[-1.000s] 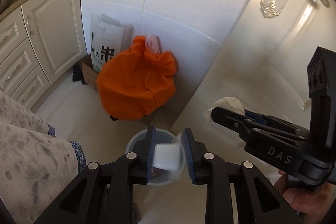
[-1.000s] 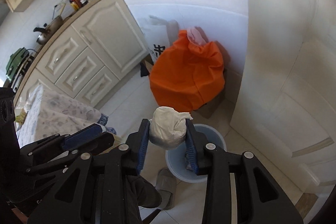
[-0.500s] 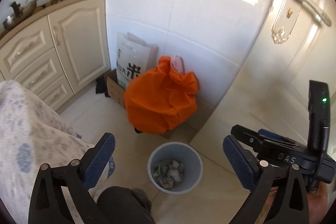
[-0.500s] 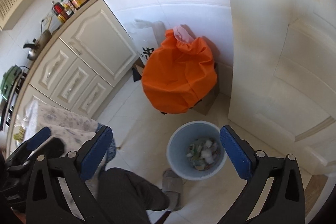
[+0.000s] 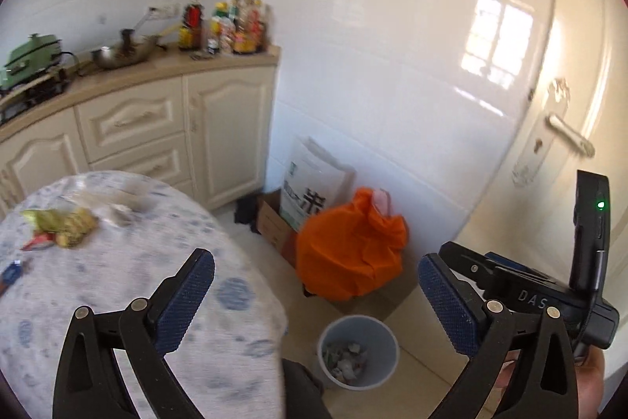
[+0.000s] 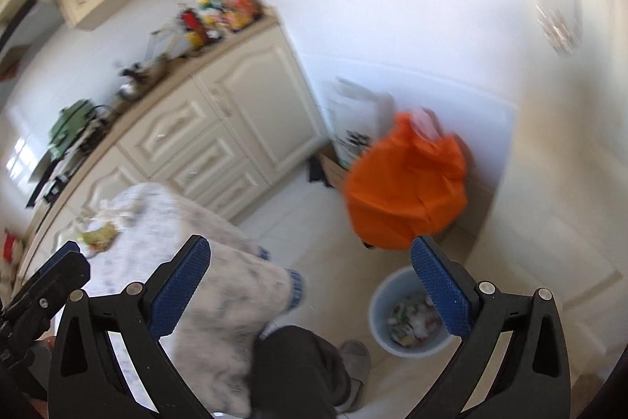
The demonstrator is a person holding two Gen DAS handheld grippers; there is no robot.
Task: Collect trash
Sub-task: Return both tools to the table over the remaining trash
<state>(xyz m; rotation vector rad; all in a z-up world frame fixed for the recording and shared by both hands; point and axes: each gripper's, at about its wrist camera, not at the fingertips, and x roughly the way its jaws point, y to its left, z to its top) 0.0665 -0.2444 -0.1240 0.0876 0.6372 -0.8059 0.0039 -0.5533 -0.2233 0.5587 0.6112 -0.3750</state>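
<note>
1. Grey-blue plastic, the waste bin (image 5: 358,350) stands on the floor tiles beside an orange bag (image 5: 349,248), holding crumpled scraps that a second ago were still clamped in the tools.
2. The left gripper (image 5: 314,305) and right gripper (image 6: 310,285) have just been opening; both now gape wide, nothing between their pads.
3. More litter, a yellow-green wrapper (image 5: 59,222), waits on the cloth-covered table (image 5: 129,285), probably the next pickup.

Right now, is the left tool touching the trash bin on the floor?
Apart. The left wrist view shows the left tool wide open and empty, with bare floor between its fingers and the trash bin well below.
</note>
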